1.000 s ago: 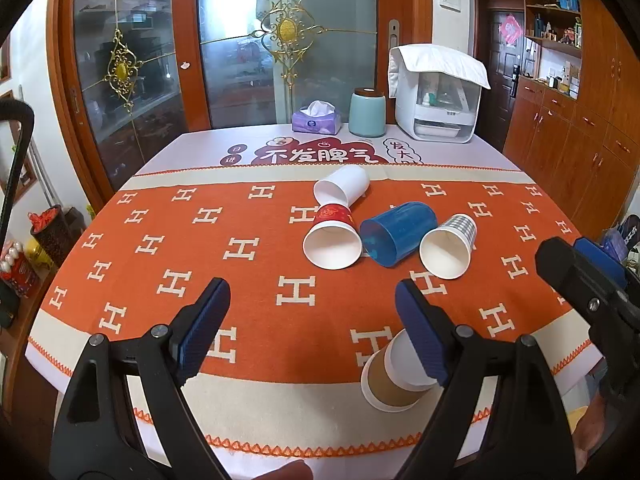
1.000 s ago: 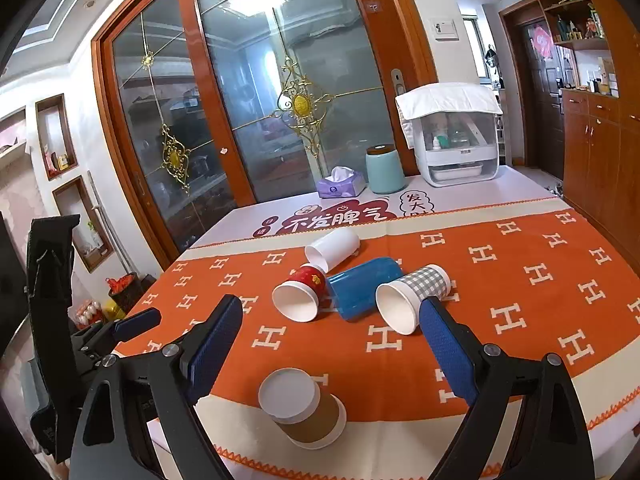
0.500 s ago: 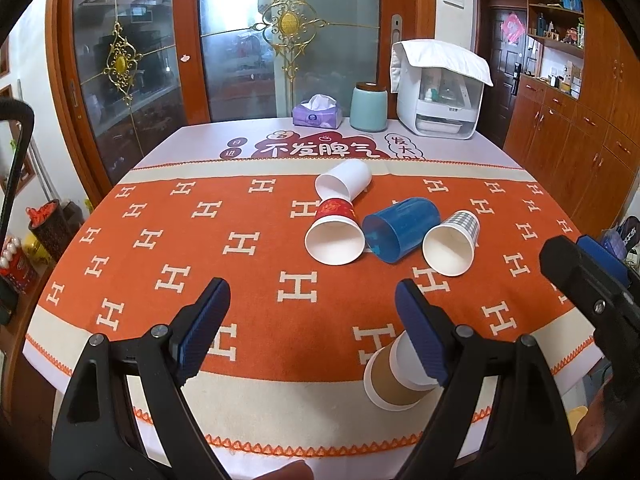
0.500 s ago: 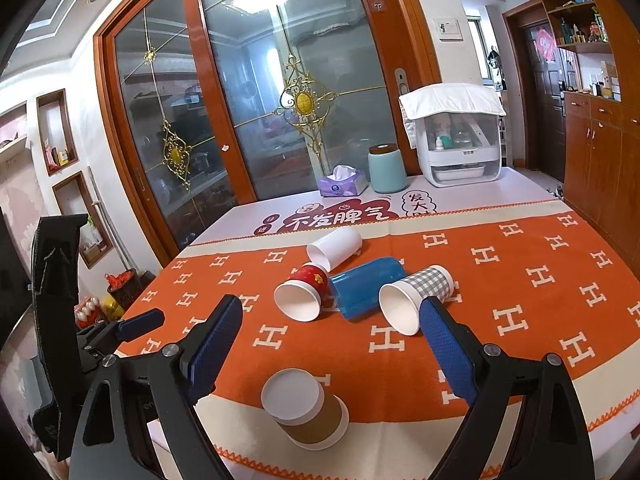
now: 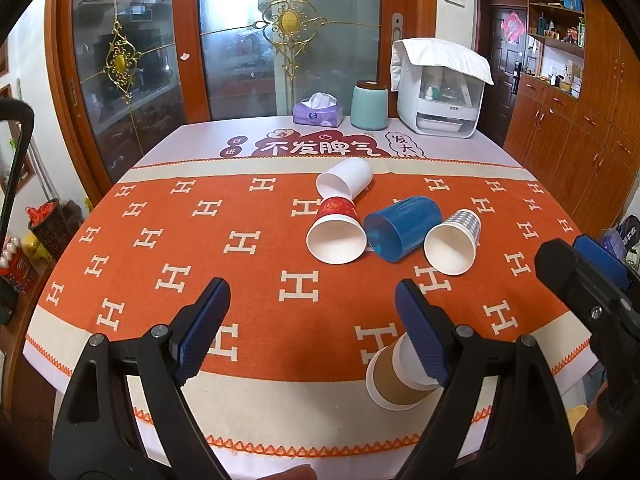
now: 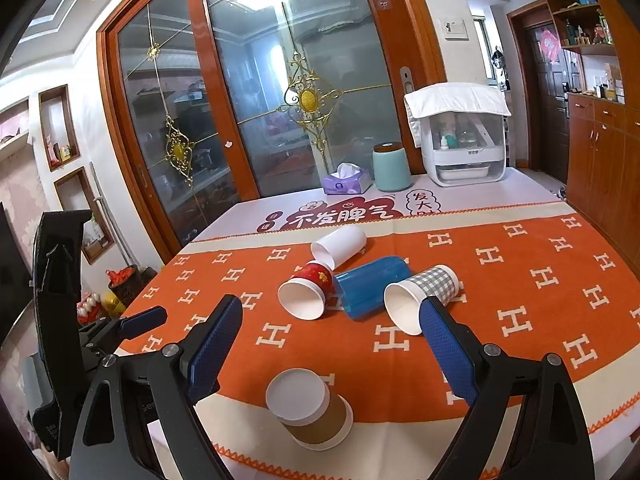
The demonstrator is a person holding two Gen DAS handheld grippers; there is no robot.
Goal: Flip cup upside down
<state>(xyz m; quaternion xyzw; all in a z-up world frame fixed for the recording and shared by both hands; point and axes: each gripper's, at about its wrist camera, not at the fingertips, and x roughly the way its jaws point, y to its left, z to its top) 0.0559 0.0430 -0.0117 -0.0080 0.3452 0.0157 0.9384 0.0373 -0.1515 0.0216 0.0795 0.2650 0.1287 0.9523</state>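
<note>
A brown-sleeved paper cup (image 6: pixel 310 412) stands upside down near the table's front edge; it also shows in the left wrist view (image 5: pixel 394 380), partly behind a finger. Further back several cups lie on their sides: a white cup (image 5: pixel 345 183), a red cup (image 5: pixel 337 229), a blue plastic cup (image 5: pixel 402 227) and a checked cup (image 5: pixel 454 241). My left gripper (image 5: pixel 310 332) is open and empty above the front of the table. My right gripper (image 6: pixel 328 344) is open and empty, hovering above the brown cup.
An orange patterned cloth (image 5: pixel 248 240) covers the table. At the back stand a purple tissue box (image 5: pixel 318 111), a teal canister (image 5: pixel 370 106) and a white appliance (image 5: pixel 440 88). Wooden cabinets (image 5: pixel 580 152) are to the right.
Both views have shifted slightly, as if both grippers eased back and up a little. The cups have not moved and both grippers stay open.
</note>
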